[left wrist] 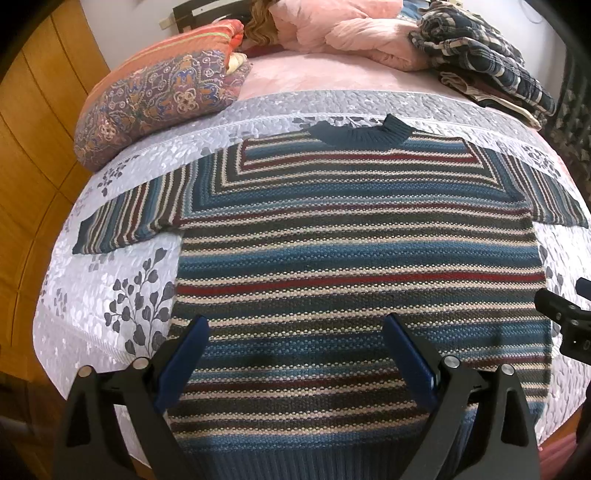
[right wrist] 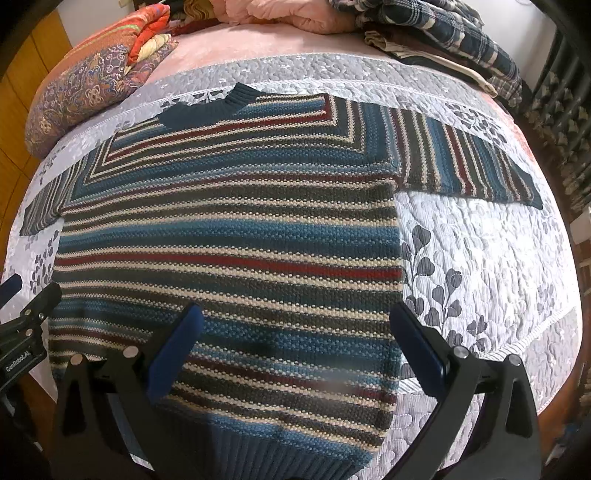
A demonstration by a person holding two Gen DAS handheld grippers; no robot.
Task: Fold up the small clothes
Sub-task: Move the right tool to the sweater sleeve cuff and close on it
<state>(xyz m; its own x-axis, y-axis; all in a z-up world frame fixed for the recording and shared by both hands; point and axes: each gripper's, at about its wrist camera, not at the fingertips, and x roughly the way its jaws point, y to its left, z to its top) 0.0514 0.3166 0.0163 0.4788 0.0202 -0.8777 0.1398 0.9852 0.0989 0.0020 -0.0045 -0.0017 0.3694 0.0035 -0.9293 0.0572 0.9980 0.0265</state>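
No container anywhere. One striped sweater (left wrist: pixel 354 236) spread flat and face up on the bed (left wrist: pixel 92 288), collar (left wrist: pixel 364 134) toward the far side, ribbed hem at the near edge, both short sleeves out sideways: left sleeve (left wrist: pixel 129 221), right sleeve (right wrist: pixel 469 162). Beneath it, a grey quilt (right wrist: pixel 480 251) printed with dark leaf sprigs.

Two grippers, both hovering over the lower part of the sweater. Left gripper (left wrist: pixel 295 354) released, blue pads spread wide, nothing between them. Right gripper (right wrist: pixel 295 347) likewise released and empty, its right finger over the sweater's side edge.

Farther back on the bed: one patterned folded quilt (left wrist: pixel 159 96) at the left, one pink bundle of bedding (left wrist: pixel 351 29) in the middle, one heap of dark plaid clothes (left wrist: pixel 484 55) at the right. All three well apart from the sweater; nothing lying on it.
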